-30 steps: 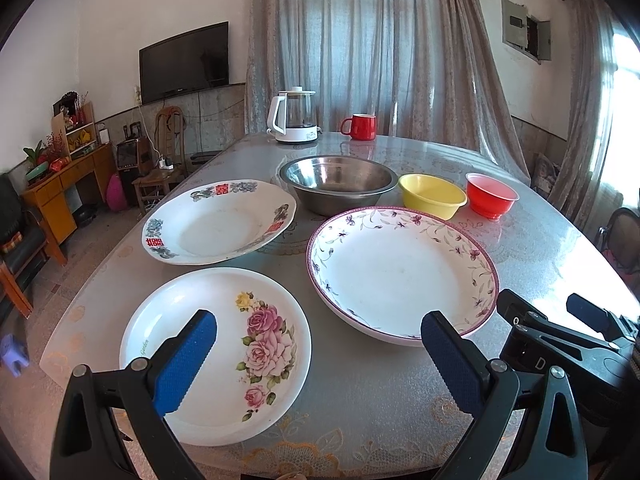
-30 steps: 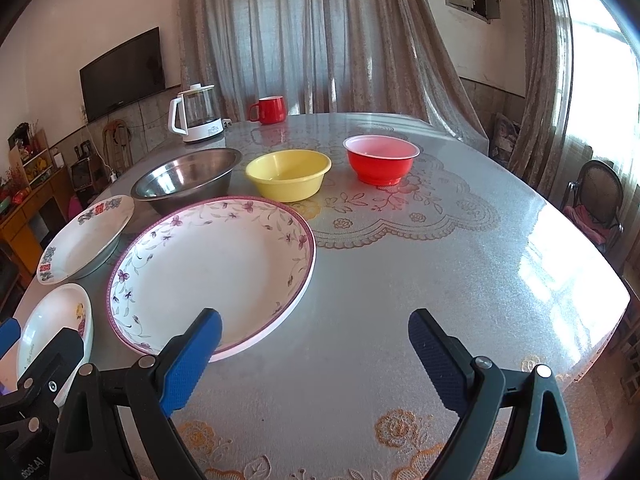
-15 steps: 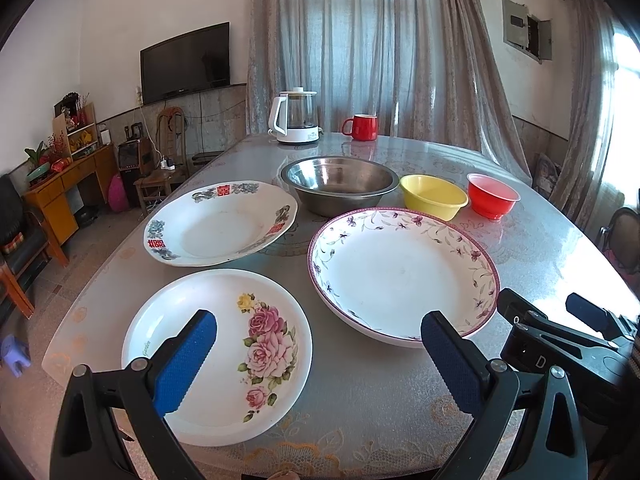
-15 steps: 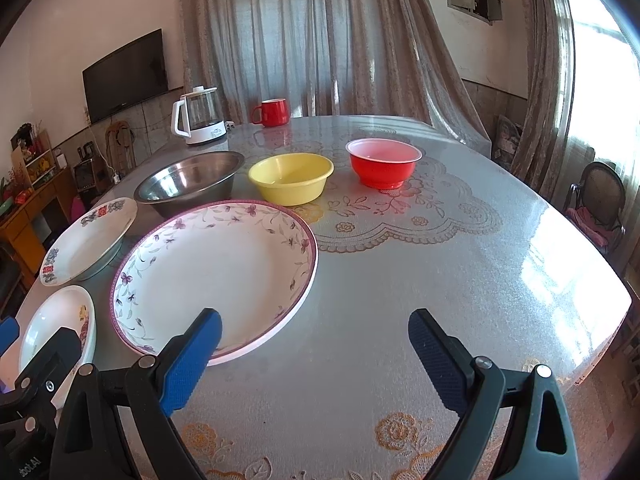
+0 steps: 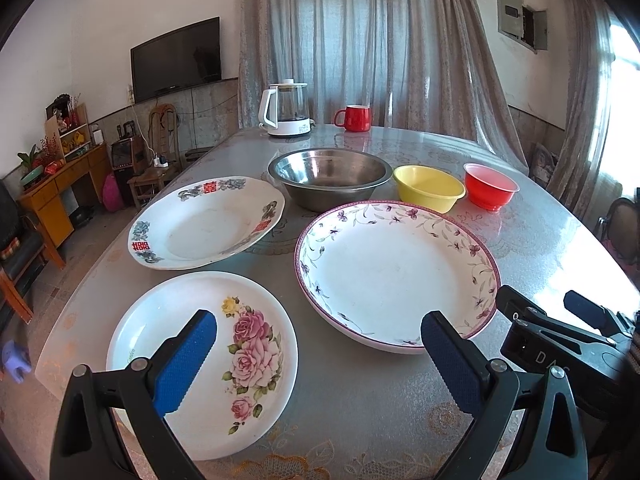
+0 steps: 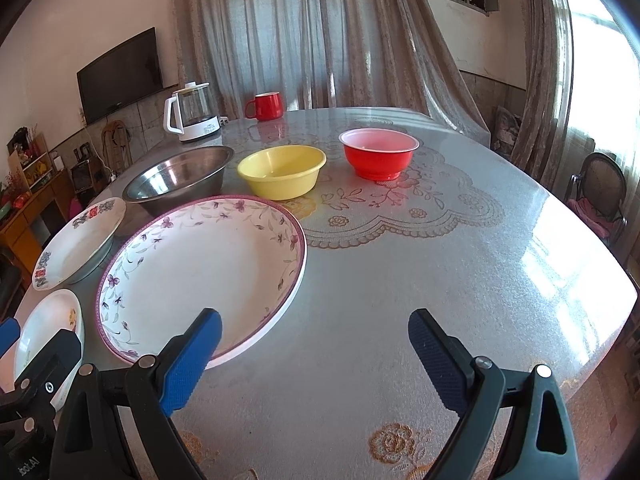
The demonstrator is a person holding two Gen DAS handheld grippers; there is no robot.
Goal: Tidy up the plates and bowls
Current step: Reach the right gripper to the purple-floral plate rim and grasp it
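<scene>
Left claw (image 5: 318, 354): wide open, nothing held, hovering above the near edge of the surface (image 5: 360, 408). Rose plate (image 5: 202, 360) lies under its left finger. Ahead-left of that claw sits the plate with red characters (image 5: 208, 222); ahead-right, the large plate with purple rim (image 5: 396, 272), its near rim just past the right finger. Beyond these stand the steel bowl (image 5: 330, 178), the yellow bowl (image 5: 428, 188) and the red bowl (image 5: 490, 186), in a row, left to right. White kettle (image 5: 286, 108) and red mug (image 5: 354, 118) are at the far edge.

Right claw (image 6: 314, 354): also wide open and empty. Its left finger overlaps the purple-rimmed plate's near rim in view; contact cannot be told. Bare surface lies between and to the right of its fingers.
</scene>
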